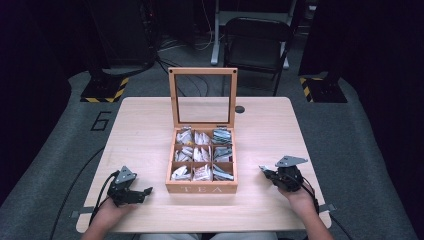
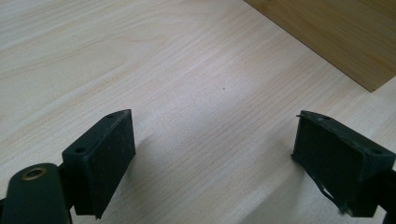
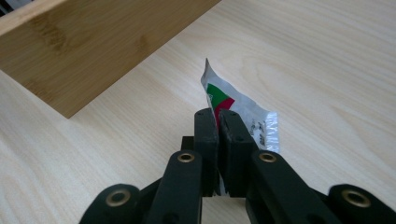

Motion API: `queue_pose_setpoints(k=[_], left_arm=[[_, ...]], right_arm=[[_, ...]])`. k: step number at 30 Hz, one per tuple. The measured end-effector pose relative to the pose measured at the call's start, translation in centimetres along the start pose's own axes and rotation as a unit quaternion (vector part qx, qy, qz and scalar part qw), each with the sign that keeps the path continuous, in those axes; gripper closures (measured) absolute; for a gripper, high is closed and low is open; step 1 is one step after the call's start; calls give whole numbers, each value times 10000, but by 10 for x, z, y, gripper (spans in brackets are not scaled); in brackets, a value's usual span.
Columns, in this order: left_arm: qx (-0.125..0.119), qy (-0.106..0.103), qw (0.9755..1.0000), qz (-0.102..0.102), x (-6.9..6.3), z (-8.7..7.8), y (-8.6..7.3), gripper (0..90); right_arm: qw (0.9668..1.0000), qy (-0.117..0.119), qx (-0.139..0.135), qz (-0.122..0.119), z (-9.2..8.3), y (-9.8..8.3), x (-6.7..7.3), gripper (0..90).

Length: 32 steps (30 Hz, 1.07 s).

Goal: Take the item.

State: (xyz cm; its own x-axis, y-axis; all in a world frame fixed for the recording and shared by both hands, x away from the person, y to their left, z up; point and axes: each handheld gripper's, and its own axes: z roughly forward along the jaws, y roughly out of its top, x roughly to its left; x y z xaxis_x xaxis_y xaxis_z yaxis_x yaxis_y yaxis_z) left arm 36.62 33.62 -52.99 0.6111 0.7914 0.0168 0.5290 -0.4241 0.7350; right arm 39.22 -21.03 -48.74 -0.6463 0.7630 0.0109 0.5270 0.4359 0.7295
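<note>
Holding: right gripper (image 3: pixel 218 116) pinched shut on a tea sachet (image 3: pixel 233 112) — low over the table (image 1: pixel 145 125)
Direction: tea box (image 1: pixel 202 187) lies toward the sachet's inner side, near
Left gripper (image 2: pixel 212 154): jaws apart — nothing between them

Beyond the table (image 1: pixel 140 120) we see a black folding chair (image 1: pixel 257 42) standing on the grey floor, just past the far edge and a little to the right. Two dark stands flank it, each base marked with yellow and black hazard stripes: one far left (image 1: pixel 106 89), one far right (image 1: pixel 320 86). We notice a large figure six (image 1: pixel 101 121) painted on the floor left of the table. A small dark round spot (image 1: pixel 240 109) sits on the tabletop near its far edge.
</note>
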Motion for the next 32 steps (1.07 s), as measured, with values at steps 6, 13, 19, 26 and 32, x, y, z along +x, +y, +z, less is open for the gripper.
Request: queue_pose_setpoints(k=[6, 13, 19, 26, 32], left_arm=[[1, 1, 10000, 2, 0, 0, 0, 126], [1, 1, 10000, 2, 0, 0, 0, 125], [1, -1, 10000, 1, 0, 0, 0, 125], [1, 1, 10000, 0, 0, 0, 0, 125], [2, -1, 10000, 0, 0, 0, 0, 125]], right_arm=[[9999, 114, 59, 18, 2, -1, 3, 816], [9996, 233, 55, 112, 6, -4, 6, 710], [9997, 181, -72, 132, 5, -2, 7, 519], [9996, 210, -120, 116, 0, -1, 9, 453], [9995, 151, -194, 218, -2, -3, 12, 445]])
